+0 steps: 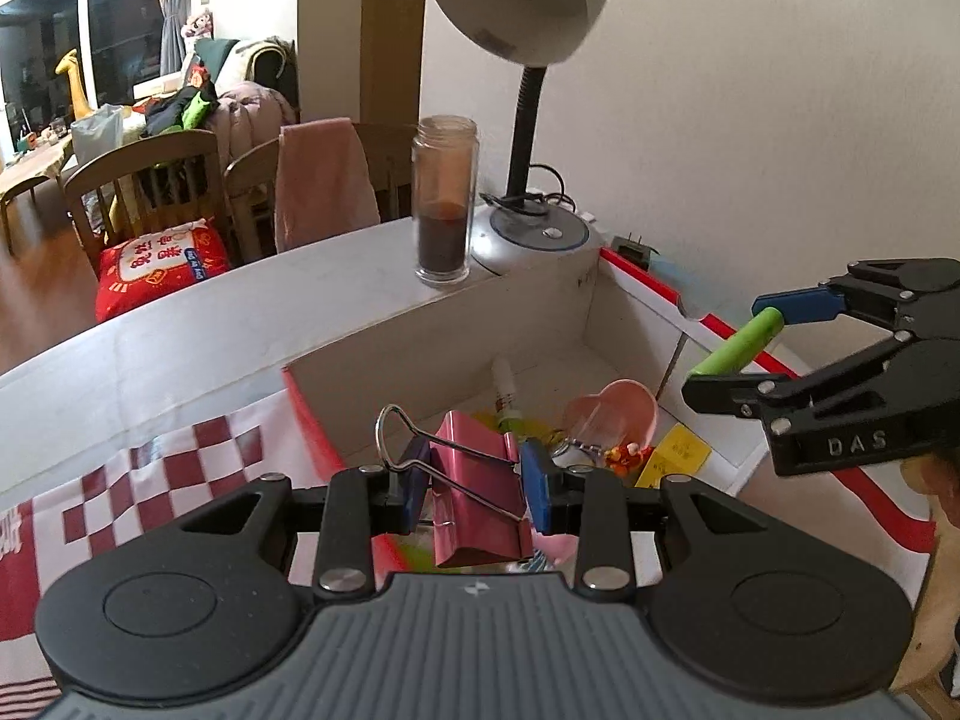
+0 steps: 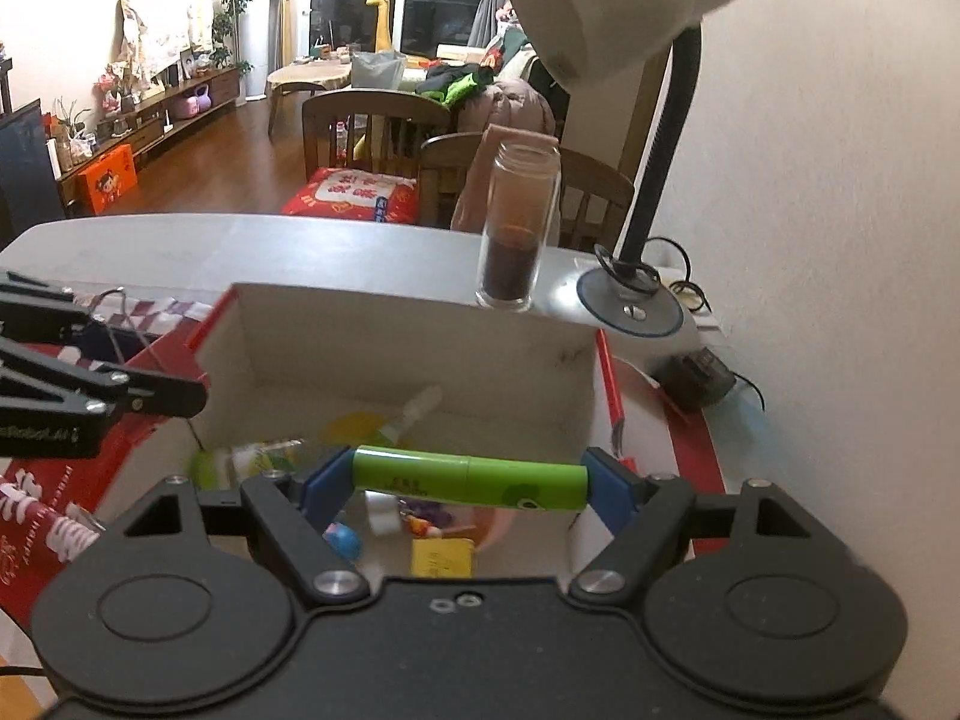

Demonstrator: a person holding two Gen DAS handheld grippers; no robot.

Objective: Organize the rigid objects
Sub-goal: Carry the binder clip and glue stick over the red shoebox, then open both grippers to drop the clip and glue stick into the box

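indoor light, moderately bright | fisheye-bent edges | box contents blurred

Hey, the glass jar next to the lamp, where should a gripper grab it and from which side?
Grip the glass jar across its lower body, level with the dark contents, coming from the box side. It stands upright, tall and narrow, so a low grasp probably tips it least. The lamp base crowds its right side.
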